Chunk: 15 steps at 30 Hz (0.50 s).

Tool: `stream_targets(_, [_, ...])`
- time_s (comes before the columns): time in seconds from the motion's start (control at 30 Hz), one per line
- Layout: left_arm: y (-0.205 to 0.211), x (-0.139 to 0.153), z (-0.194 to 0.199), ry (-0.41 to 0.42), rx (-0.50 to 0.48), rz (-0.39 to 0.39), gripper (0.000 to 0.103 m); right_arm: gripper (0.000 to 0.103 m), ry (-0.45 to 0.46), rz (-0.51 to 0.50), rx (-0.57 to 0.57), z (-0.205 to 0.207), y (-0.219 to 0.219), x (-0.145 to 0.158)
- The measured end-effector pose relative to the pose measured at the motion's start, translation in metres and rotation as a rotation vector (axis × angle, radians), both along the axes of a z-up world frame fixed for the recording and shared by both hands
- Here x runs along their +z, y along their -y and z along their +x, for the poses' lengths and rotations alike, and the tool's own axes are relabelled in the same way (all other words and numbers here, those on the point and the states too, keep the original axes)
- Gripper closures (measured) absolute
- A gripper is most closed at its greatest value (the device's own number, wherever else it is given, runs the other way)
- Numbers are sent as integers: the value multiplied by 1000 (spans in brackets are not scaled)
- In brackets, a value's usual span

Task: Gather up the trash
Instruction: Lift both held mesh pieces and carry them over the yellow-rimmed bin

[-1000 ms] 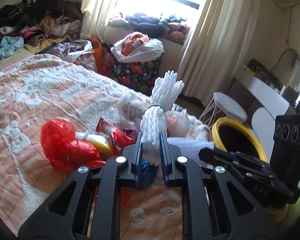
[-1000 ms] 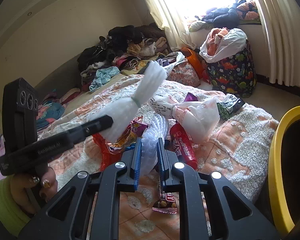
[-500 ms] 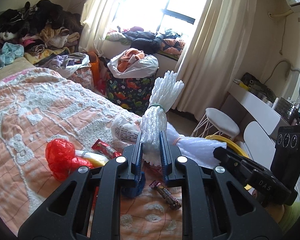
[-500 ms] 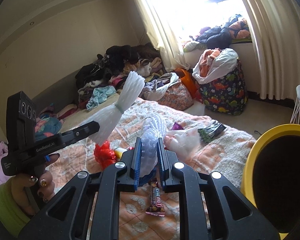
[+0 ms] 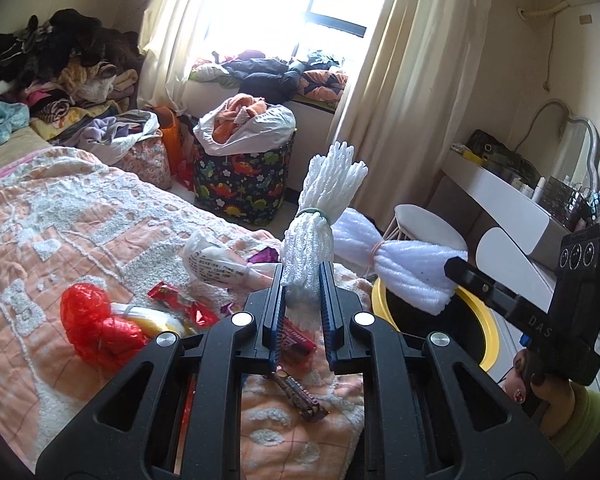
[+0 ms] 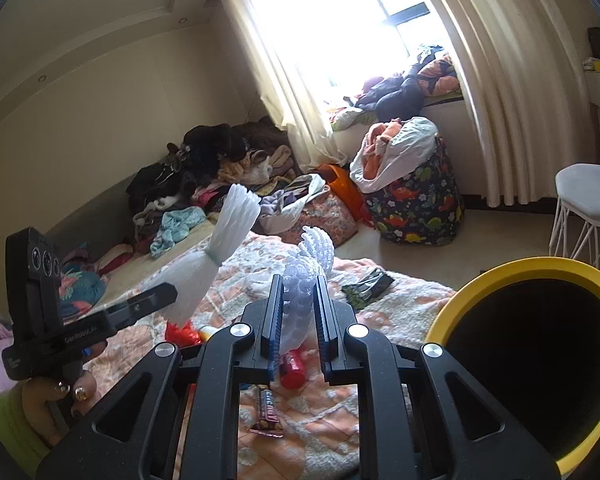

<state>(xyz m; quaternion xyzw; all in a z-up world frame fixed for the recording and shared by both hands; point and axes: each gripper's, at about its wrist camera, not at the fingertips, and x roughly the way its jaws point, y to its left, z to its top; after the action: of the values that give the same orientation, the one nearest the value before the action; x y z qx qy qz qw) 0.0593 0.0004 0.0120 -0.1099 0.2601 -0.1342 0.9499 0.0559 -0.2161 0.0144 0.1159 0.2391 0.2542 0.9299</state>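
Note:
My left gripper (image 5: 302, 292) is shut on a white foam net bundle (image 5: 312, 236) tied with a green band, held upright above the bed. At the right of the left wrist view, my right gripper (image 5: 454, 266) is shut on a second white foam bundle (image 5: 388, 264) over the rim of the yellow bin (image 5: 484, 328). The right wrist view shows that gripper (image 6: 298, 304) clamped on its foam net (image 6: 308, 264), with the bin (image 6: 500, 268) close at the right. The left gripper (image 6: 168, 296) and its bundle (image 6: 216, 256) are at the left. On the bed lie a red bag (image 5: 96, 328), a tied white bag (image 5: 216, 264) and a candy wrapper (image 5: 300, 392).
A dinosaur-print hamper (image 5: 240, 184) stuffed with clothes stands by the window beyond the bed. A white stool (image 5: 424, 228) and a white desk (image 5: 500, 200) are behind the bin. Piled clothes (image 5: 52, 72) cover the bed's far end. A dark green packet (image 6: 368, 286) lies near the bed's edge.
Both grippers have risen from the bed with their foam bundles. The right one has swung toward the yellow bin, which now fills more of its view.

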Motion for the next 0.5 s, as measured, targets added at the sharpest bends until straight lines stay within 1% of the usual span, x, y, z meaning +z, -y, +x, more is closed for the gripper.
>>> stream_targets(0.5, [53,-6,6,-18,-101,47,92,88,18,20,-168,3,60,1])
